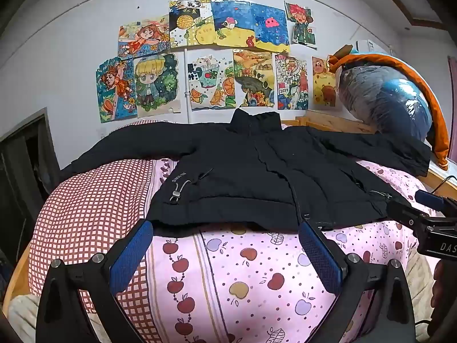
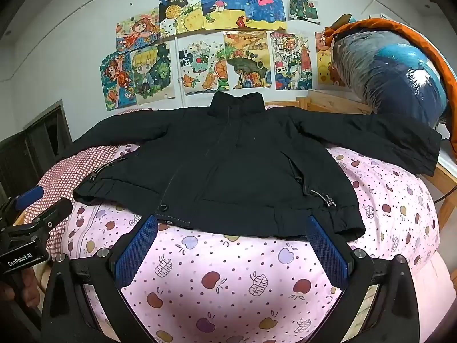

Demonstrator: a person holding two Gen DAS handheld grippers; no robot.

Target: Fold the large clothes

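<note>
Item: black padded jacket (image 1: 251,171), high collar, front closed.
Pose: laid flat, front up, both sleeves spread straight out sideways, collar toward the wall, elastic hem nearest the cameras.
Details: drawcord toggles near each hem corner; small white lettering beside one pocket.
Location: on a pink apple-print bedspread (image 1: 257,271).

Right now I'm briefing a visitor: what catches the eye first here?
A black jacket lies spread flat, sleeves out, across the apple-print pink sheet on the bed. Above it, colourful drawings cover the wall. Near its hem, the left gripper and right gripper hover open.
</note>
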